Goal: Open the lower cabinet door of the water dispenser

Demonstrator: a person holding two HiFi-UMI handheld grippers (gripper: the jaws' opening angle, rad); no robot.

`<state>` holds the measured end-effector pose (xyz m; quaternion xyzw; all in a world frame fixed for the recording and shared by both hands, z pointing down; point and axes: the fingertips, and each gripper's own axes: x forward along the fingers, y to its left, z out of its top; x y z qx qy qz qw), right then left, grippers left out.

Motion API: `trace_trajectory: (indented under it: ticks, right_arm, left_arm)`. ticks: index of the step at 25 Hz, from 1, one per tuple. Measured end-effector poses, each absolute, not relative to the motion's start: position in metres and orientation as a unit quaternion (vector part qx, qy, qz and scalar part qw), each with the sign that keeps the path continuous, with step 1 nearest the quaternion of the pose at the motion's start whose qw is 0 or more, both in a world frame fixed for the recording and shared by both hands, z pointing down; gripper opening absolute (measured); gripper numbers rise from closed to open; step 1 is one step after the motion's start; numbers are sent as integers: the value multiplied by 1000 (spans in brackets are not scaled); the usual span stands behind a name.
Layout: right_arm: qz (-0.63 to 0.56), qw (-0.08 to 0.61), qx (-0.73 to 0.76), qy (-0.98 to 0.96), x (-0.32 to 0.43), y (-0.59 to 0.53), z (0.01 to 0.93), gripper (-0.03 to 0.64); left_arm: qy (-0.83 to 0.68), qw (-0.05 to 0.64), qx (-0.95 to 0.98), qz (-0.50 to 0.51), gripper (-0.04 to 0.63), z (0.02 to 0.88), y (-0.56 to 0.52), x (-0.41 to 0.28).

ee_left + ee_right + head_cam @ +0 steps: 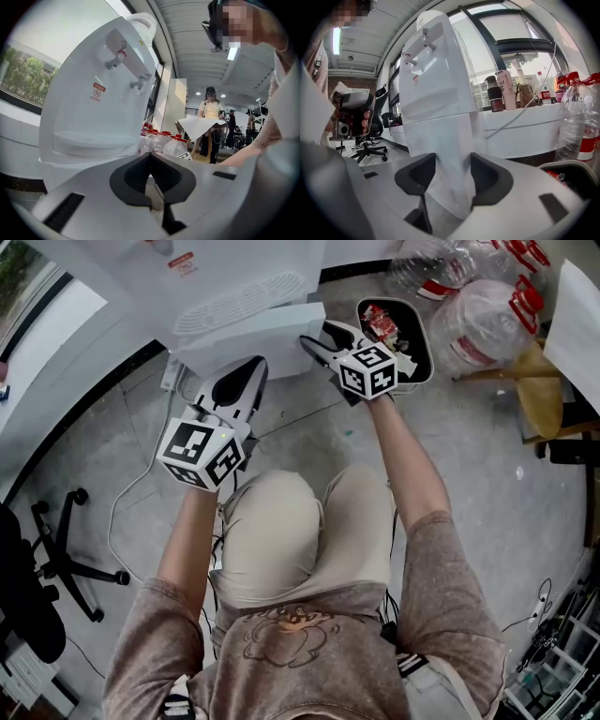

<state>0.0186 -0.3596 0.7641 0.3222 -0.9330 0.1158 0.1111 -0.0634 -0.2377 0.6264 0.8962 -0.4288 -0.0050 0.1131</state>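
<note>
Grey floor (pixel 469 456) below, windows (pixel 511 28) beyond. My right gripper (pixel 452 171), arm outstretched, holds its jaws apart around the lower cabinet door (pixel 440 140) edge; on my left gripper (pixel 150 157) they meet.

Short-sleeved brown-grey T-shirt (pixel 427 577) with a line drawing (pixel 286 634) printed on the chest, beige trousers (pixel 281 531), left gripper (pixel 251 367) and right gripper (pixel 316 333) in white plastic, black inner pads (pixel 415 176), each carrying a cube (pixel 202 454) of black-and-white square markers
</note>
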Motion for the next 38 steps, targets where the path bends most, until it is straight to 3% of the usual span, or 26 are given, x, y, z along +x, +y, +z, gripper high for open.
trace_trajectory:
  ticks: [14, 38]
  right_arm:
    - [111, 120, 321, -933, 33, -312, 768, 158]
    - [90, 140, 248, -954, 21, -218, 770, 137]
  left_arm:
    - [-434, 117, 893, -10, 17, 631, -200, -64]
    - [-440, 122, 890, -11, 17, 638, -152, -71]
